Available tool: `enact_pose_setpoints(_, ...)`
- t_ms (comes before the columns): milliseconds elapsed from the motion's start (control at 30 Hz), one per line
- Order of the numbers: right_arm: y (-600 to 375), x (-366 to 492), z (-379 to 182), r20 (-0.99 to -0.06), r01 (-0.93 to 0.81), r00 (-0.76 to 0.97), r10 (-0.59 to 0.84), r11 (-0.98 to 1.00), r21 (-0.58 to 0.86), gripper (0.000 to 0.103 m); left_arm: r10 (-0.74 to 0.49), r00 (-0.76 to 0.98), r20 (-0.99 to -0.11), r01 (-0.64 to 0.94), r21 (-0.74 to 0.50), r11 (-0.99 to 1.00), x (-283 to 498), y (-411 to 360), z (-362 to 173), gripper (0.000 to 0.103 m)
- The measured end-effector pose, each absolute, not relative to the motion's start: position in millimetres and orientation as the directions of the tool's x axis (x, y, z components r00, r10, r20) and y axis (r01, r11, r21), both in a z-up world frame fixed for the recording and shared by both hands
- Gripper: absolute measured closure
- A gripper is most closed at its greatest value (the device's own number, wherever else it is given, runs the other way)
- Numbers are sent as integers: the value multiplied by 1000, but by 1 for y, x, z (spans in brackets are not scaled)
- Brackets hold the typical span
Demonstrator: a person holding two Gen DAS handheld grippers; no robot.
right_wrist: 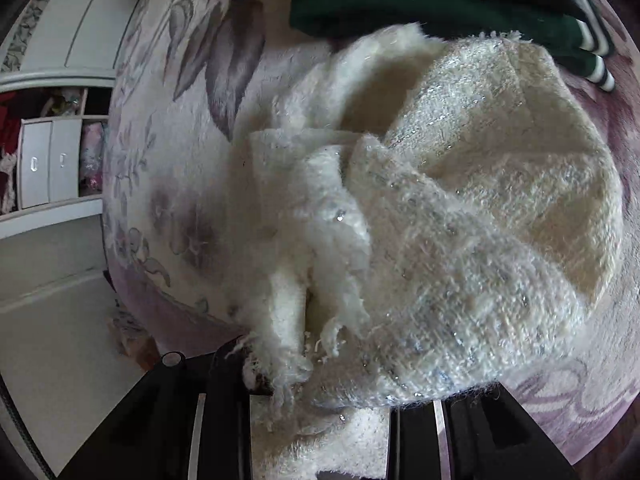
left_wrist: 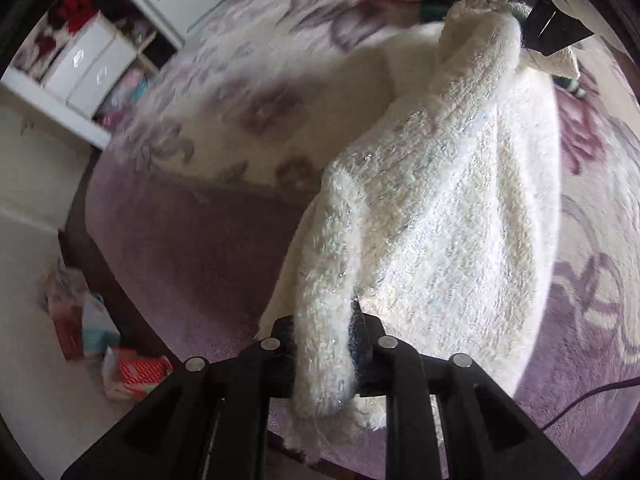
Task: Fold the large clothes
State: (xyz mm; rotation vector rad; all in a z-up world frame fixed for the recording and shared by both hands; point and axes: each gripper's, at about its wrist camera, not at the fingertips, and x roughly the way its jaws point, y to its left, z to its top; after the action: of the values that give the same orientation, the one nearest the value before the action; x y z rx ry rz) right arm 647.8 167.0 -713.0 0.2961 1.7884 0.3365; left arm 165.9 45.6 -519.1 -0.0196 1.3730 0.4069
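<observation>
One white fuzzy sweater (left_wrist: 440,208) is in play, held between two grippers. A second, dark green garment with white-striped cuffs (right_wrist: 440,20) lies on the bed beyond the sweater, at the far end of the right gripper's view.

The left gripper (left_wrist: 326,350) is clamped on a thick rolled edge of the sweater; the fabric passes between its two black fingers and hangs down below them. From there the knit stretches forward and up to the right, where the right gripper (left_wrist: 556,28) shows as a dark shape pinching the sweater's far end.

In the right wrist view, the right gripper (right_wrist: 320,384) has frayed cream fabric bunched between and over its fingers, so it grips the sweater too, though the fingertips themselves are mostly buried in the pile. The sweater heaps directly ahead of it and to the right, folded over itself in several soft ridges.

The sweater is cream white, shaggy, with a loose knit flecked with silvery, glinting threads. It is crumpled rather than flat.

It lies over a bed (left_wrist: 192,240) covered in a lilac and white floral blanket. Left of both grippers stands one white shelf unit (left_wrist: 92,68) with two drawer fronts, and a few boxes (left_wrist: 136,372) sit on the floor.
</observation>
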Motion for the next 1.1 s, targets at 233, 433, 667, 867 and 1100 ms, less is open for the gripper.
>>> enact_pose_setpoints(233, 252, 646, -759, -886, -44, -381, 265, 952, 304, 3, -144, 28, -989, -483, -139, 864, 136, 139, -581, 68)
enact_pose_setpoints(433, 193, 637, -710, -720, 138, -359, 594, 797, 588, 3, -318, 23, -948, -627, -261, 734, 78, 201, -586, 56)
enact_pose_setpoints(667, 129, 666, -684, -792, 243, -171, 586, 804, 542, 5, -380, 145, -914, -586, -388, 711, 114, 214, -578, 56)
enact_pose_setpoints(867, 179, 708, -733, -807, 201, -170, 565, 822, 533, 56, -378, 87, -922, -504, -368, 781, 169, 192, -609, 56)
enact_pose_setpoints(1100, 185, 725, -767, -788, 177, -235, 569, 822, 541, 51, -350, 23, -937, -465, -319, 825, 169, 200, -596, 56)
